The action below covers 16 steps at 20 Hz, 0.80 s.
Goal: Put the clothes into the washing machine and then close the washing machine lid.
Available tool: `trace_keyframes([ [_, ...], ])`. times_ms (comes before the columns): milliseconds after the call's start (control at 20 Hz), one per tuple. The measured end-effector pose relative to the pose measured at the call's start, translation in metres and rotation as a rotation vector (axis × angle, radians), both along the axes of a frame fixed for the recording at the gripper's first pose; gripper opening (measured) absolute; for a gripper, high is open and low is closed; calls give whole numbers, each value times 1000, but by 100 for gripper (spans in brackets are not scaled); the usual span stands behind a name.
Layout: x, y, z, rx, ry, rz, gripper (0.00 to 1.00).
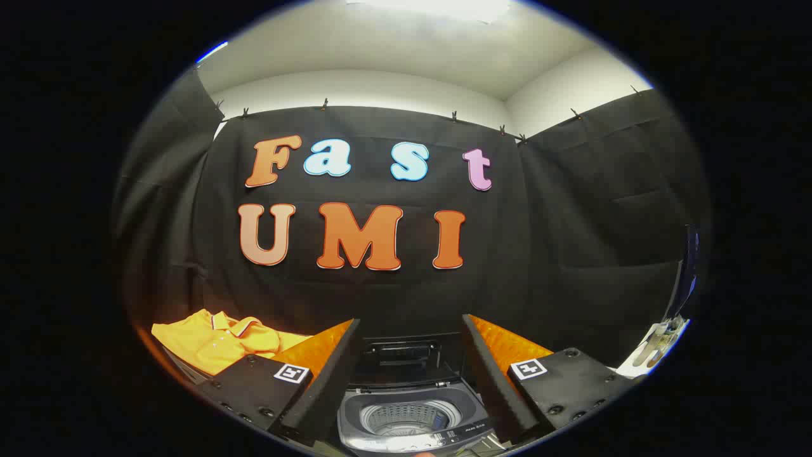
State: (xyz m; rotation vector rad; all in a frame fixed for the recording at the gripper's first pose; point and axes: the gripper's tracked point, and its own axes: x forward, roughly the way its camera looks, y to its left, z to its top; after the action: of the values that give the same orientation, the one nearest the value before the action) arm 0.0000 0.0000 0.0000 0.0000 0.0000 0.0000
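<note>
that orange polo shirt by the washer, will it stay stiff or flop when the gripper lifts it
The orange shirt lies crumpled in soft folds, so it will probably droop. It looks light, and likely to trail if pinched at one spot. The gripper is open, with the washing machine between its fingers and its lid up.

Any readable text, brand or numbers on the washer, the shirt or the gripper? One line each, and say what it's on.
Washing machine control panel: small print, too blurred to read.
Square markers on the gripper: coded patterns, no words.
Orange polo shirt: no text visible.
The gripper's fingers are open, with the washing machine's open tub between them.
</note>
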Motion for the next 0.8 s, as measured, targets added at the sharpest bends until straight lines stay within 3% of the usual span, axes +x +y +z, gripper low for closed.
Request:
trace_keyframes([
  [800,-7,-3,8,6,-10,-2,99],
])
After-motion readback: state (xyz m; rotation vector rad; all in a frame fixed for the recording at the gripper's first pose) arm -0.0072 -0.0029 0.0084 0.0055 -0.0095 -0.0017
